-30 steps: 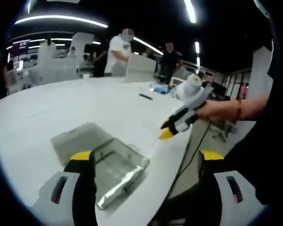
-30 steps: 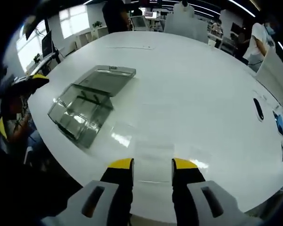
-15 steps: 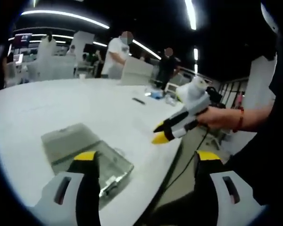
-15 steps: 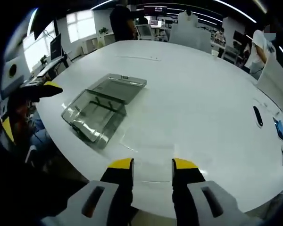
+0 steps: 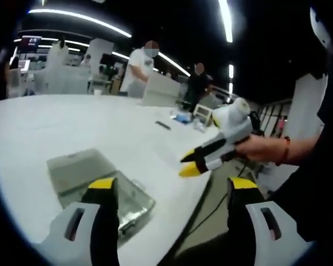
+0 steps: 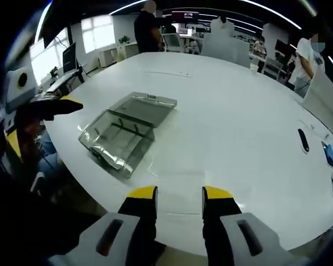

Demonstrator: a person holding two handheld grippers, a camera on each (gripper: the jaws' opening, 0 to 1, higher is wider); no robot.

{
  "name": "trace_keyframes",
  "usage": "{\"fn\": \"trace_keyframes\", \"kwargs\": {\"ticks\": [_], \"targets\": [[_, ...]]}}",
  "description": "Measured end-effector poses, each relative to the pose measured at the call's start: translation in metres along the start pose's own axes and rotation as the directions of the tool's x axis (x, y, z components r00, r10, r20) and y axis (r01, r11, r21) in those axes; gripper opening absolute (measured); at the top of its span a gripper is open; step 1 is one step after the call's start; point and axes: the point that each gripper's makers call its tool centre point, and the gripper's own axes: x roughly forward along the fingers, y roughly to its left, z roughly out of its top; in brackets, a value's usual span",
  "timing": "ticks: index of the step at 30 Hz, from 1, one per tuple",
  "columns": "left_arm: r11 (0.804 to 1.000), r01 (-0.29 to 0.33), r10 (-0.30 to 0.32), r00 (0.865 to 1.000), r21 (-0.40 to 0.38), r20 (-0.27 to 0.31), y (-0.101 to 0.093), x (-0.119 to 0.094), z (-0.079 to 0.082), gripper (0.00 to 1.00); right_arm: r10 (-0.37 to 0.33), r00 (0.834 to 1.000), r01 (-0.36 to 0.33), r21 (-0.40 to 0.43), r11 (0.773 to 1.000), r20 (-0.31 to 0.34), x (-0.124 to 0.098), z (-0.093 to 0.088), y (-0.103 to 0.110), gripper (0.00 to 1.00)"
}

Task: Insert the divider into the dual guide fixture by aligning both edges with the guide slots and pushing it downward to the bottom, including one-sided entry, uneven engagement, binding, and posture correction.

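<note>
A clear plastic box (image 6: 115,139) lies on the white table (image 6: 233,111) with its lid (image 6: 149,104) flat open behind it. Thin dark guides cross its inside. In the left gripper view the box (image 5: 86,177) sits behind my left jaw. My left gripper (image 5: 172,185) is wide open and holds nothing. It hangs over the table's near edge, and its yellow tip (image 6: 71,103) enters the right gripper view from the left, beside the box. My right gripper (image 6: 179,193) is open with a narrow gap, over the table's edge. A faint flat clear sheet (image 6: 175,169) lies just beyond it.
Beyond the table several people stand by white partitions (image 5: 161,88). A dark pen-like item (image 6: 303,139) and small clutter (image 6: 330,149) lie at the far right of the table. A cable (image 5: 211,194) hangs off the table's edge. Wide bare tabletop spreads beyond the box.
Both cameras have shifted, so the box now looks nearer to the middle of the right gripper view. The box itself has not moved on the table. Neither gripper's opening has changed.
</note>
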Motion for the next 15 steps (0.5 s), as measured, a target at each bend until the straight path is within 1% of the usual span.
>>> {"fn": "trace_keyframes", "kwargs": {"ticks": [7, 10, 13, 15], "targets": [[1.0, -0.018, 0.018, 1.0, -0.013, 0.009, 0.008, 0.004, 0.005, 0.78, -0.001, 0.999, 0.001, -0.002, 1.0, 0.04, -0.004, 0.015, 0.004, 0.27], [1.0, -0.025, 0.025, 1.0, -0.003, 0.011, 0.008, 0.006, 0.006, 0.78, -0.003, 0.998, 0.003, 0.001, 1.0, 0.059, -0.005, 0.021, 0.004, 0.27], [0.999, -0.028, 0.028, 0.999, -0.024, 0.035, 0.009, 0.008, 0.012, 0.78, -0.002, 0.997, 0.002, 0.006, 1.0, 0.082, -0.007, 0.028, 0.006, 0.27], [0.999, -0.036, 0.037, 0.998, -0.022, 0.042, 0.01, 0.008, 0.014, 0.78, 0.001, 0.996, -0.001, -0.001, 1.0, 0.09, -0.008, 0.031, 0.009, 0.27]]}}
